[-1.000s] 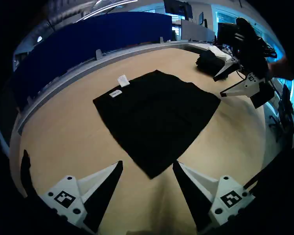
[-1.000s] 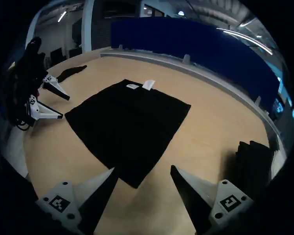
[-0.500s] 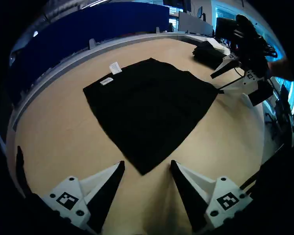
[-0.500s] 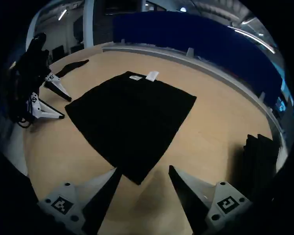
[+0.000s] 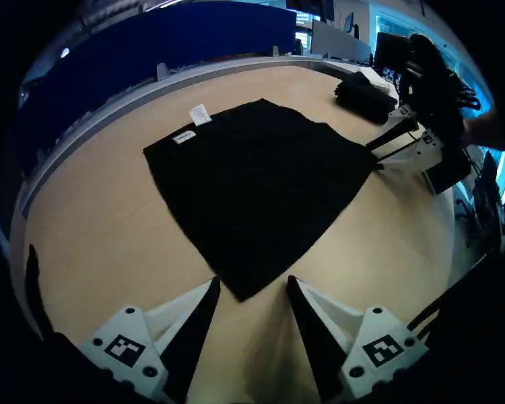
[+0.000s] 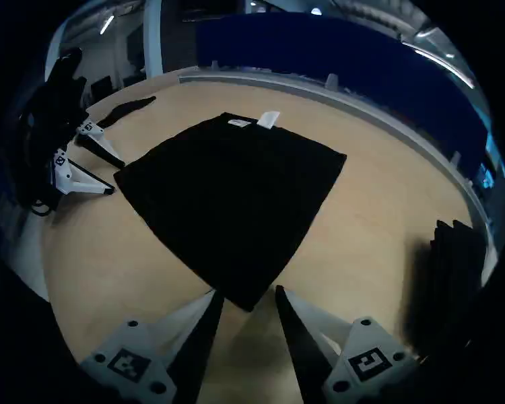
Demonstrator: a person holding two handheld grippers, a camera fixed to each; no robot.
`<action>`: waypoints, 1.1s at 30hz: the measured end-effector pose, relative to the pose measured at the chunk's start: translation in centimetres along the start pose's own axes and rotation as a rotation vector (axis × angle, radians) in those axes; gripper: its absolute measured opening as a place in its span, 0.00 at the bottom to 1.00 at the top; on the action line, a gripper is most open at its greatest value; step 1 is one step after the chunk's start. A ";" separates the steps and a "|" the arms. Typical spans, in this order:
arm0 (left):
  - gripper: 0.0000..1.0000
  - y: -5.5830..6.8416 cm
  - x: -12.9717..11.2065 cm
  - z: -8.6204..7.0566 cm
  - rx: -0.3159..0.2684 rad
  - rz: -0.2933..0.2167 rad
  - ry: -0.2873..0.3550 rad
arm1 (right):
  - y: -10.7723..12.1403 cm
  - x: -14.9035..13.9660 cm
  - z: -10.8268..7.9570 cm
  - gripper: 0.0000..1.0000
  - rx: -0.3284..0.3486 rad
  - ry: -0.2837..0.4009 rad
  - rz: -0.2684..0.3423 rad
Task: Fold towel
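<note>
**Flat towel [image 5: 259, 175], nothing gripped**

Black, spread on the surface [image 5: 97, 229], mid-frame in both views. Left hand-held gripper [image 5: 252, 279]: fingers apart, towel corner between the tips at bottom centre, not clamped. Right hand-held gripper [image 6: 248, 291]: narrower gap, corner between tips, also unclamped. White tags [image 5: 199, 114] on towel edge, upper left.

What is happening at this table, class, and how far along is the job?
A person holds two grippers over a black towel spread flat on a wooden table. The left gripper and right gripper each point at a towel corner, fingers open, with nothing gripped yet. No fold is made. A stack of dark cloth sits aside.
</note>
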State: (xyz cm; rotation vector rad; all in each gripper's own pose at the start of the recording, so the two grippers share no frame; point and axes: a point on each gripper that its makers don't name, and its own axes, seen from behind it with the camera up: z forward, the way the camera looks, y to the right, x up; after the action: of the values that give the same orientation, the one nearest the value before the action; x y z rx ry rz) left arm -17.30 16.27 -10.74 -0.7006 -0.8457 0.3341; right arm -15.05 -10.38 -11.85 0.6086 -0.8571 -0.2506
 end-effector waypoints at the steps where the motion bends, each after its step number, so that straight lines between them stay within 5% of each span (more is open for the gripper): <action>1: 0.71 0.1 0.0 0.1 0.000 -0.001 -0.001 | 0.0 0.0 0.0 0.55 0.003 0.000 0.003; 7: 0.67 0.2 0.0 0.3 0.003 -0.008 -0.005 | -0.2 0.0 0.0 0.47 0.011 -0.003 0.006; 17: 0.43 -0.4 -0.1 0.1 0.013 -0.017 -0.020 | -0.3 0.0 0.1 0.26 0.015 -0.007 0.022; 33: 0.15 -1.0 -0.2 -0.1 0.046 -0.031 -0.026 | -0.3 0.2 0.1 0.23 0.011 -0.015 0.040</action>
State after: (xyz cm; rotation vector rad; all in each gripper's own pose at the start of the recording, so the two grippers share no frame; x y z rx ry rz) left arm -17.36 15.37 -10.22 -0.6405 -0.8705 0.3347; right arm -15.01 -10.75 -11.88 0.5997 -0.8850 -0.2144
